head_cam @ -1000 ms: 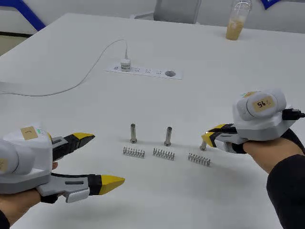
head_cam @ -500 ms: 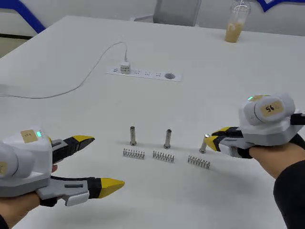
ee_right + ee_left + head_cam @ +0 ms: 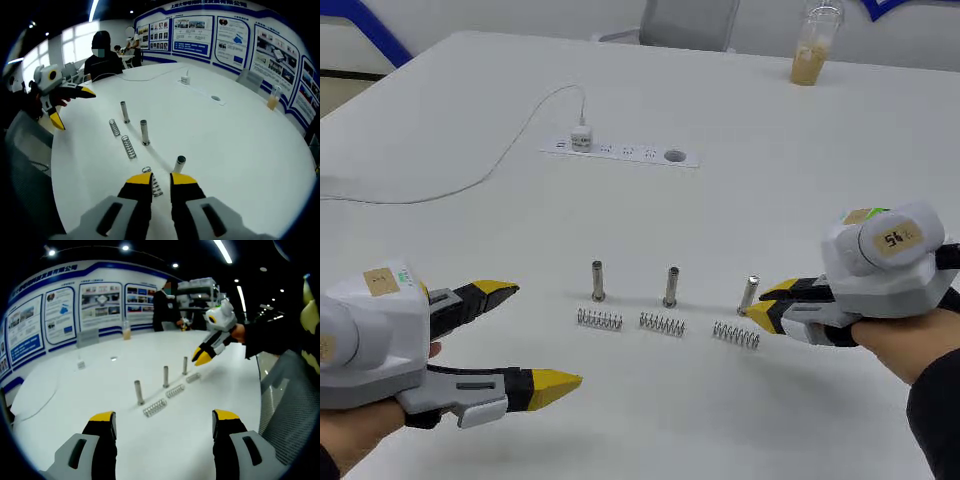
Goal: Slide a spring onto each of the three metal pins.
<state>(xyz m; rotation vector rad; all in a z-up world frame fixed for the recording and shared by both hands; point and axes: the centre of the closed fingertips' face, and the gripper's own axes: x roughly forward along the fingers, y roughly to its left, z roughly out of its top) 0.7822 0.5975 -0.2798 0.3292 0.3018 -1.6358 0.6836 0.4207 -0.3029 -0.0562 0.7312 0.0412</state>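
Three metal pins stand upright in a row on the white table: left pin (image 3: pixel 598 281), middle pin (image 3: pixel 671 286), right pin (image 3: pixel 748 295). A spring lies in front of each: left spring (image 3: pixel 600 319), middle spring (image 3: pixel 662 324), right spring (image 3: pixel 736 335). My left gripper (image 3: pixel 533 335) is wide open and holds nothing, well left of the row. My right gripper (image 3: pixel 772 304) has its tips beside the right pin. In the right gripper view the jaws stand a narrow gap apart over the near end of the right spring (image 3: pixel 154 182), with the right pin (image 3: pixel 178 163) just beyond.
A white power strip (image 3: pixel 620 151) with a plug and a cable trailing left lies behind the pins. A cup of drink (image 3: pixel 812 45) stands at the far right edge and a chair (image 3: pixel 690 20) beyond the table. People stand in the background of both gripper views.
My right gripper has dropped down and to the right, off the right pin and toward its spring, so the whole pin now shows. The left gripper has stayed put.
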